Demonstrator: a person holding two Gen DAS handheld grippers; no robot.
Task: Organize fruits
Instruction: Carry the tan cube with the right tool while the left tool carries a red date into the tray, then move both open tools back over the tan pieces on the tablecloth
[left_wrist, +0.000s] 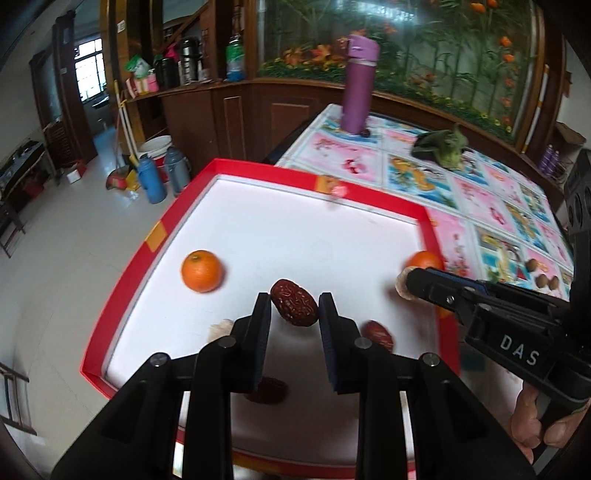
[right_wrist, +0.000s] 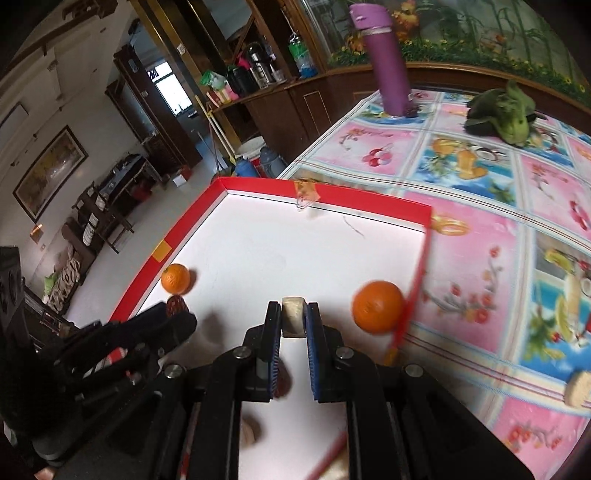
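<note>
Black fingers of the left gripper (left_wrist: 294, 314) pinch a red date (left_wrist: 294, 307) over the red-rimmed white tray (left_wrist: 122, 280); the right gripper (right_wrist: 293, 318) clamps a pale slice (right_wrist: 293, 317) — two oranges (left_wrist: 202, 271) (right_wrist: 377, 307) sit at opposite tray sides.

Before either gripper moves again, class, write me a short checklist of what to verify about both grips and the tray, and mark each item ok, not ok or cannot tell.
1. Left gripper has the red date between its fingers: ok.
2. Fingers actually pressing that date: cannot tell, a small gap seems to show at the sides.
3. Right gripper clamps the pale slice: ok.
4. Both oranges, left and right, lie inside the red-rimmed tray: ok.
5. Right orange clear of the rim: not ok, it sits against it.
6. All fruit gathered: not ok, a slice lies on the tablecloth.
</note>
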